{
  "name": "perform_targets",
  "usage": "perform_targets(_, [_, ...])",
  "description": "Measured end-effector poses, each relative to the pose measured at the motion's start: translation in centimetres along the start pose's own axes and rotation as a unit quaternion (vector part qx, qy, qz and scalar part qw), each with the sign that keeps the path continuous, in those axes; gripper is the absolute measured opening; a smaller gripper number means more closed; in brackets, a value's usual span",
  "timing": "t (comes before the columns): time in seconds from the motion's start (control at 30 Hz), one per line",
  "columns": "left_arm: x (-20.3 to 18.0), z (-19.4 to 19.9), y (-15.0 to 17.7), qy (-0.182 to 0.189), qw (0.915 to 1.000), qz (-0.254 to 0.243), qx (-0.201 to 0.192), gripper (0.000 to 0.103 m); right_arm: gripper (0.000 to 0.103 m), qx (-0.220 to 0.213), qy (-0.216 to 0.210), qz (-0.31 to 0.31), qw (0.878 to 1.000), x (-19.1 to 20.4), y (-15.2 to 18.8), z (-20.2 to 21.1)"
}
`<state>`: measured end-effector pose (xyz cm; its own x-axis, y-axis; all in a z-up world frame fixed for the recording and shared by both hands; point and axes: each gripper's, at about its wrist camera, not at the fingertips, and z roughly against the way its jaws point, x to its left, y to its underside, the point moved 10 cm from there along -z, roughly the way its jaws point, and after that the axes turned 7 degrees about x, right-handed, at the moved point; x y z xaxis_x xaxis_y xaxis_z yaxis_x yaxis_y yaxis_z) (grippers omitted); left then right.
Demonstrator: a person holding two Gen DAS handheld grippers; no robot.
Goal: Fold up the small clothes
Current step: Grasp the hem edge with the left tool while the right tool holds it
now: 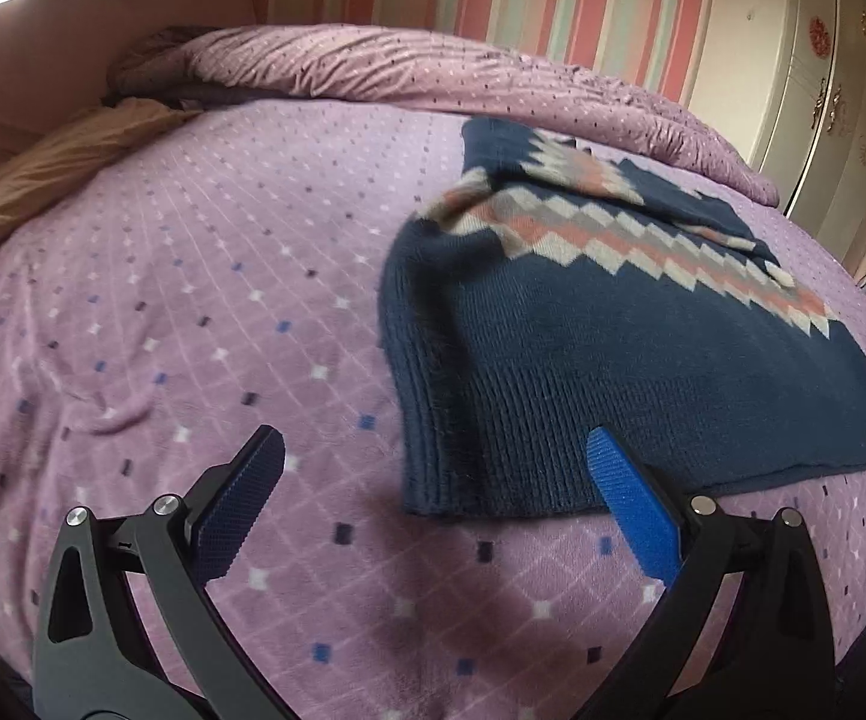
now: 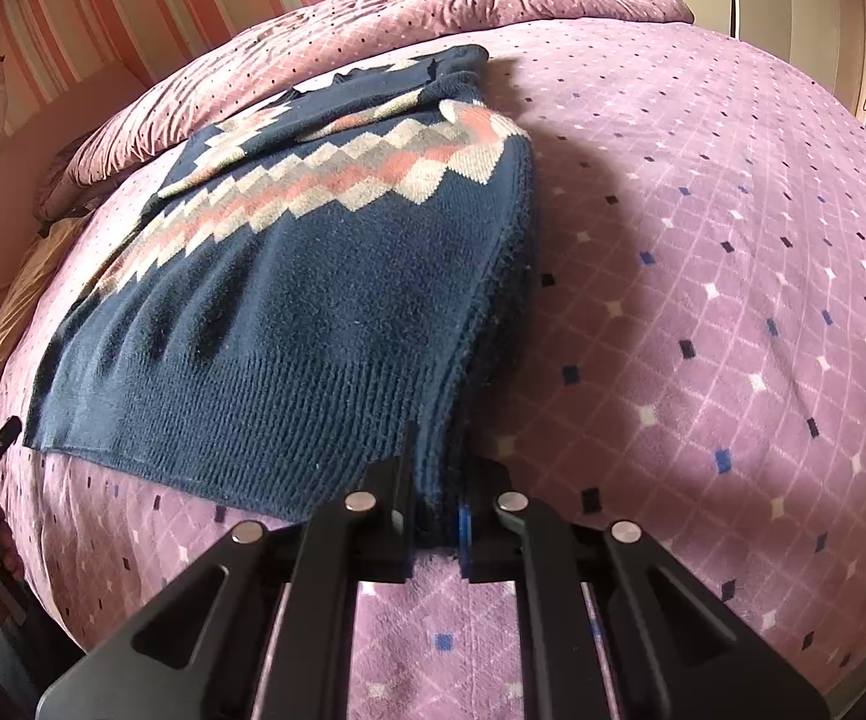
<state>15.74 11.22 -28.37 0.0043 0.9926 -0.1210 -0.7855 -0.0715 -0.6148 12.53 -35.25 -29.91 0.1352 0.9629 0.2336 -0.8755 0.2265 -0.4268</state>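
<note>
A: Entry, right wrist view. Where is the sweater (image 2: pixel 288 300)?

B: Centre-left of the frame, lying on the purple blanket (image 2: pixel 703 300). Navy knit with a band of pink, grey and cream diamonds toward the upper part. Its ribbed hem runs along the lower left; the right side edge looks doubled over.

A: Right gripper (image 2: pixel 437 516)?

B: Bottom centre. Jaws drawn together and clamped on the near corner of the sweater, where hem meets side edge. Knit is pinched between the pads and lifts slightly toward them.

A: Left wrist view?

B: Left gripper (image 1: pixel 433 480) at the bottom of the frame, jaws wide apart, nothing between them. The blue pad (image 1: pixel 631 510) on the right side sits just over the hem edge; whether it touches the knit, cannot tell. The other finger is over bare blanket.

A: Sweater there?

B: Right of centre, hem toward the bottom. A beige pillow (image 1: pixel 54 192) lies at upper left, a bunched quilt (image 1: pixel 372 66) along the top, and a white wardrobe (image 1: pixel 805 90) at upper right.
</note>
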Motion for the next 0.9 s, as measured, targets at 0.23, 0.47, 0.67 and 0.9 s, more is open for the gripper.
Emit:
perform_targets(0.23, [-0.7,-3.0,1.0,-0.016,0.9987,0.0,0.049,0.087,0.009,-0.003,-0.003,-0.004,1.0,0.0,0.2,-0.2])
perform_targets(0.47, [-2.8,-2.9,0.0,-0.012,0.9982,-0.02,0.056,0.027,0.009,-0.005,-0.004,-0.003,1.0,0.1,0.2,-0.3])
perform_targets(0.67, [-2.7,-2.4,-0.6,-0.034,0.9974,-0.027,0.057,0.009,0.009,-0.009,-0.002,0.0,1.0,0.3,0.0,0.1])
perform_targets(0.9, [-2.4,-0.8,-2.2,-0.062,0.9965,-0.033,0.045,0.008,0.009,-0.034,0.001,0.01,0.999,0.7,-1.4,1.9])
